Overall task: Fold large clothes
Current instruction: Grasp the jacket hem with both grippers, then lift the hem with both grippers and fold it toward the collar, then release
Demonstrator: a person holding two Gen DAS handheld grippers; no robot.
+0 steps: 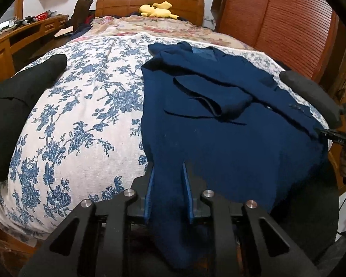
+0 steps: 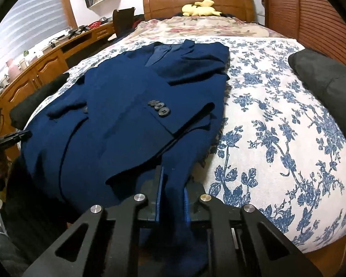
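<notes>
- We see the navy jacket (image 1: 219,120) lying flat on the blue-flowered bedspread (image 1: 80,120): right half of the frame in the left wrist view, left and centre in the right wrist view.
- Left gripper (image 1: 168,184), bottom centre: its 2 blue-edged fingers (image 1: 150,189) pinch a fold of the jacket's near hem; cloth hangs down between them.
- Right gripper (image 2: 173,194), bottom centre of its own view: jaws pressed onto another bunch of the same hem.
- 1 sleeve lies folded across the jacket front; 3 dark cuff buttons (image 2: 159,108) show mid-frame.
- A yellow plush toy (image 1: 158,10) sits against the wooden headboard (image 1: 150,0), top centre.
- Wooden desk (image 2: 46,67) runs along the left edge.
</notes>
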